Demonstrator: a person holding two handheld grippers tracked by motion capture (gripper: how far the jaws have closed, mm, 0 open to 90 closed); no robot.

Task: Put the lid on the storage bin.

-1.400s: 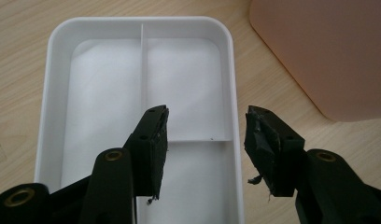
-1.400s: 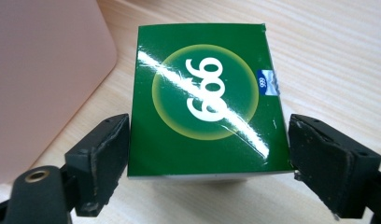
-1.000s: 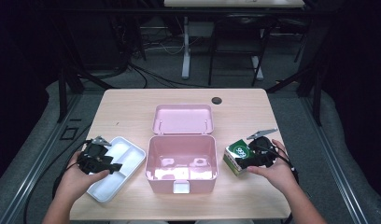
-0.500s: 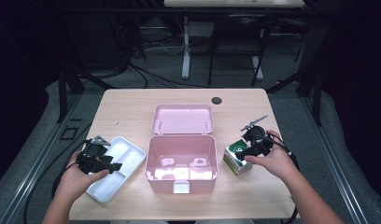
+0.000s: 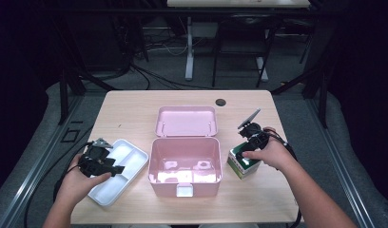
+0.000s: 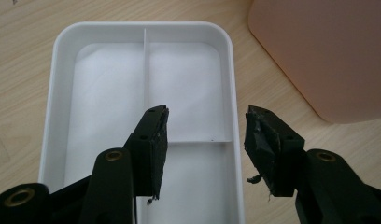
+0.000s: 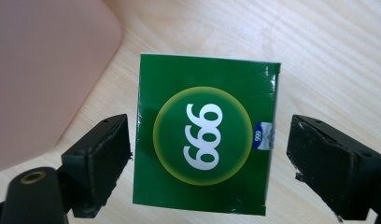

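Right claw (image 7: pixel 207 158) spread wide astride green box (image 7: pixel 205 135), not gripping; left claw (image 6: pixel 205 140) open above white tray (image 6: pixel 62 93)

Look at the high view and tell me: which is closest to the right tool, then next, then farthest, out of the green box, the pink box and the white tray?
From the right tool:
1. Green box, just under it, at the table's right side.
2. Pink box, open, in the middle of the table.
3. White tray, far across at the left, by the left tool.
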